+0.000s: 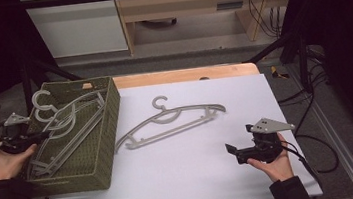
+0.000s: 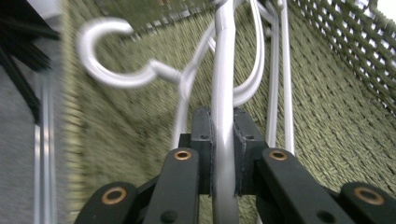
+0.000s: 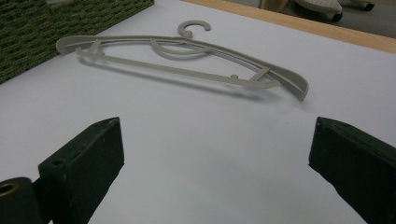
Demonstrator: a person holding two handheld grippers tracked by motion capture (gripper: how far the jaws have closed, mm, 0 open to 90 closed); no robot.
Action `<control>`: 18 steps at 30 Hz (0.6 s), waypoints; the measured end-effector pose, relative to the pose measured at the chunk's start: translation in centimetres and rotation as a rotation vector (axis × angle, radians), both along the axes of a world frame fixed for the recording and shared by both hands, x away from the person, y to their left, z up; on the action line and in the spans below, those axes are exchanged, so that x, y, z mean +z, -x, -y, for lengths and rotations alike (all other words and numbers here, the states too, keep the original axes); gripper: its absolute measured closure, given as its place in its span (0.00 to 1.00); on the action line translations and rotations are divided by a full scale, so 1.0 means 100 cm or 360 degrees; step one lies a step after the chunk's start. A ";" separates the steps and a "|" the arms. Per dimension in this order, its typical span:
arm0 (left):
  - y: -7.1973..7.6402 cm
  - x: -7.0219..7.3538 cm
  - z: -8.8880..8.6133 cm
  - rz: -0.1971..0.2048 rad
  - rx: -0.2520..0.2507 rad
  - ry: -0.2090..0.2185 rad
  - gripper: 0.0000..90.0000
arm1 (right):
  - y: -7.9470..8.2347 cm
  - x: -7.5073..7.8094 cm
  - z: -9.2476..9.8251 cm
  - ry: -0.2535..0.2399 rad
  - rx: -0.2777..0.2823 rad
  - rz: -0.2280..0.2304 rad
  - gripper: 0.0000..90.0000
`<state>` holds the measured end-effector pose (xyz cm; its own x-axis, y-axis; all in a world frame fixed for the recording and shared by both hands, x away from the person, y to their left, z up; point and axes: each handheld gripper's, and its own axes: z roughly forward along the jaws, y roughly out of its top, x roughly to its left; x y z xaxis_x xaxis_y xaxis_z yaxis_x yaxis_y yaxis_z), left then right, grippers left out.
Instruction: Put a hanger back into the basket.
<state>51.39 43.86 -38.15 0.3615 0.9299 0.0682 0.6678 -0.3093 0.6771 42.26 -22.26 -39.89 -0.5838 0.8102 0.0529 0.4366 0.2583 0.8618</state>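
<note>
My left gripper (image 1: 43, 136) reaches in over the left rim of a green woven basket (image 1: 107, 152) and is shut on the arm of a grey plastic hanger (image 2: 223, 93). That arm sits clamped between the pads (image 2: 203, 154), with the hanger's hook (image 2: 105, 60) off to the upper left. A second grey hanger (image 1: 57, 110) lies in the basket alongside it. Another grey hanger (image 1: 177, 119) lies flat on the white table mat, hook pointing away from me. My right gripper (image 1: 234, 152) rests low at the front right, open and aimed at that hanger (image 3: 187, 60), with nothing between its jaws.
The basket (image 3: 28, 32) takes up the table's left side. The white mat (image 1: 198, 177) covers most of the wooden table (image 1: 187, 74). Black frame bars and cables run along the right edge and behind the table.
</note>
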 end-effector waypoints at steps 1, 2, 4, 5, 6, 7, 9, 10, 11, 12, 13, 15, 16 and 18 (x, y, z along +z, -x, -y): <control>-0.001 -0.002 0.000 -0.0013 0.0005 -0.0018 0.90 | 0.000 0.000 0.000 -0.0001 -0.0002 0.0000 0.04; -0.001 -0.005 -0.001 -0.0022 0.0015 -0.0002 0.90 | 0.000 0.000 0.000 -0.0001 -0.0002 0.0002 0.04; -0.003 -0.007 0.000 -0.0077 0.0028 -0.0004 0.90 | 0.001 0.001 0.001 -0.0006 -0.0010 0.0002 0.04; -0.003 -0.008 0.000 -0.0099 0.0035 -0.0017 0.89 | 0.000 0.001 0.001 -0.0005 -0.0011 0.0003 0.04; -0.003 -0.007 0.001 -0.0105 0.0046 -0.0024 0.85 | 0.000 0.001 0.000 -0.0003 -0.0010 0.0004 0.04; -0.002 -0.006 0.000 -0.0100 0.0042 -0.0039 0.81 | 0.000 0.001 0.001 0.0001 -0.0005 0.0003 0.04; 0.001 -0.002 0.000 -0.0079 0.0040 -0.0017 0.75 | 0.001 0.001 0.000 -0.0004 -0.0009 0.0003 0.04; 0.002 0.000 0.000 -0.0064 0.0038 -0.0022 0.73 | 0.000 0.001 0.000 -0.0004 -0.0010 0.0003 0.04; 0.004 0.003 0.001 -0.0046 0.0042 -0.0017 0.70 | 0.000 0.001 0.000 -0.0004 -0.0010 0.0004 0.04; 0.006 0.006 0.001 -0.0035 0.0037 -0.0006 0.67 | 0.000 0.001 0.000 -0.0004 -0.0009 0.0004 0.04; 0.009 0.009 0.002 -0.0018 0.0029 0.0000 0.64 | 0.000 0.001 0.001 -0.0004 -0.0009 0.0004 0.04; 0.014 0.016 0.006 0.0040 0.0019 0.0062 0.59 | 0.000 0.001 0.001 -0.0004 -0.0007 0.0005 0.04; 0.017 0.019 0.009 0.0074 0.0003 0.0091 0.57 | 0.000 0.001 0.001 0.0000 -0.0001 0.0009 0.04; 0.023 0.025 0.015 0.0124 -0.0038 0.0137 0.53 | -0.001 0.001 0.001 -0.0009 -0.0005 0.0010 0.04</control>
<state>49.06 42.35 -35.64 0.3801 0.9248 0.0170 0.6053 -0.2626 0.7515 42.36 -22.39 -39.77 -0.5816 0.8117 0.0537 0.4321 0.2523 0.8658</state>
